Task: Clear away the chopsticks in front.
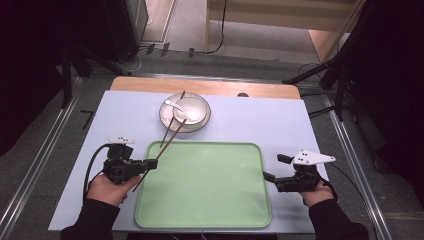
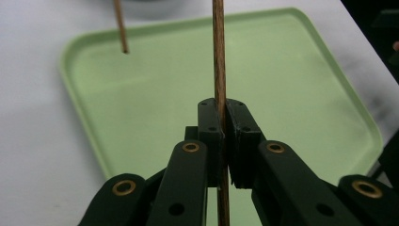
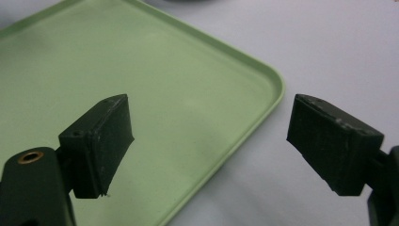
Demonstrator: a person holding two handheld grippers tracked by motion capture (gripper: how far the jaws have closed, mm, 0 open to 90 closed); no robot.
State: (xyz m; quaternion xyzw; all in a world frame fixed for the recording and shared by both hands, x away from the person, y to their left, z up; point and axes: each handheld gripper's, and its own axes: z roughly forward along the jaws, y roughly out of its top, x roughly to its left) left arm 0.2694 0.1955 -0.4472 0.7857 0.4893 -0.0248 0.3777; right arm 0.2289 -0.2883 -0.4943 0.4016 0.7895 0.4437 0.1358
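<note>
My left gripper (image 1: 152,163) is shut on a brown wooden chopstick (image 1: 175,135) at the left edge of the green tray (image 1: 210,190). The stick slants up toward the white bowl (image 1: 199,119). In the left gripper view the chopstick (image 2: 218,56) runs straight up between the closed jaws of the left gripper (image 2: 223,113), over the tray (image 2: 291,70). A second chopstick (image 1: 170,125) leans across the bowl's rim, its lower end (image 2: 121,26) near the tray's far edge. A white spoon (image 1: 182,110) lies in the bowl. My right gripper (image 1: 275,167) stands open at the tray's right edge, holding nothing.
A pale sheet (image 1: 260,120) covers the wooden table (image 1: 200,86). The tray's rounded corner (image 3: 275,84) lies between the right gripper's (image 3: 207,136) spread jaws. Metal rails (image 1: 45,160) run along both sides of the table on the floor, and dark stands rise at the back.
</note>
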